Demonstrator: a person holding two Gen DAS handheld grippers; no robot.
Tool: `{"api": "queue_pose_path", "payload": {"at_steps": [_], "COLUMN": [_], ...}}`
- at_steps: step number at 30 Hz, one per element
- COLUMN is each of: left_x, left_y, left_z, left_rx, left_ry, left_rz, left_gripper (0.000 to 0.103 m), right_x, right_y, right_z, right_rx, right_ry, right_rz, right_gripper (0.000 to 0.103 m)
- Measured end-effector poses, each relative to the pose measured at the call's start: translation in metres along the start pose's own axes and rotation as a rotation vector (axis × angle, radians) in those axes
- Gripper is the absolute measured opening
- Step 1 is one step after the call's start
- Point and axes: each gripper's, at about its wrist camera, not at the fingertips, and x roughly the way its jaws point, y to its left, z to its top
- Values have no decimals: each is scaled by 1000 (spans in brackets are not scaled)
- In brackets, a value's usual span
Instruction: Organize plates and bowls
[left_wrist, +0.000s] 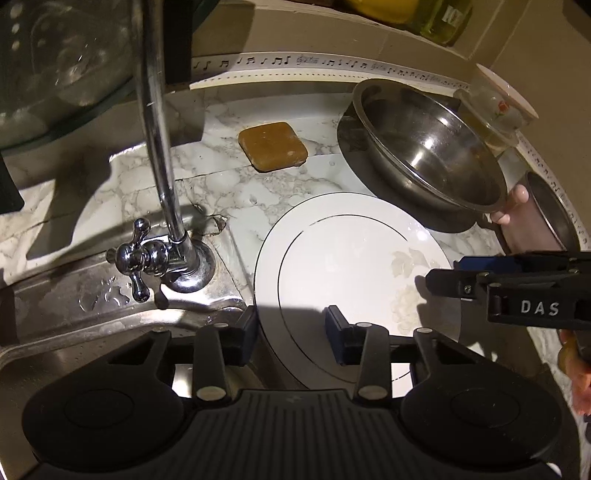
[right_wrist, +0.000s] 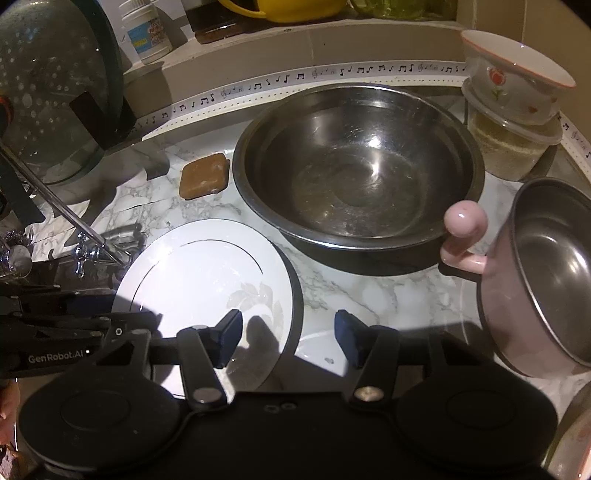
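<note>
A white plate (left_wrist: 351, 258) with a thin ring and a pale leaf pattern lies flat on the marble counter, beside the sink. My left gripper (left_wrist: 291, 325) straddles its left rim, jaws apart, pads not pressing on it. The right gripper (left_wrist: 443, 284) reaches over the plate's right side. In the right wrist view my right gripper (right_wrist: 288, 332) stands open across the right rim of the plate (right_wrist: 203, 273), one finger over the plate and one over the counter. The left gripper (right_wrist: 129, 321) comes in from the left. A large steel bowl (right_wrist: 354, 166) (left_wrist: 424, 147) sits behind the plate.
A pink pot (right_wrist: 546, 273) with a knobbed handle stands at the right. A flowered ceramic bowl (right_wrist: 517, 85) sits on a plastic container at the back right. A brown soap bar (left_wrist: 273, 146), the chrome tap (left_wrist: 159, 147) and the steel sink (left_wrist: 92, 295) lie to the left.
</note>
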Motion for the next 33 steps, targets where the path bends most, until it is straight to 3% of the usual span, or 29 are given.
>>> {"api": "queue_pose_path", "payload": {"at_steps": [6,10,13,26,33], "left_x": [1,-1,-2,-15,-24], "left_y": [10,12,14,-4,-12], "left_z": [4,3,3,1,-3], "left_rx": [-52,-72,-87,0,15], "left_ry": [6,1,-1,-26,-25], "left_rz": [-27,-26,-25,-3,-27], "left_gripper": [28,25,23,21,21], "right_x": [5,7,6,-12,-29], "right_y": [2,6,9,5,2], "right_z": [0,0,-1,-8,-17], "right_rx": [6,0,-13,39,53], "right_ry": [0,3,-7,-44,-58], "right_rz": [7,12,-12,-30,-41], "right_gripper": [47,25,20,16,15]}}
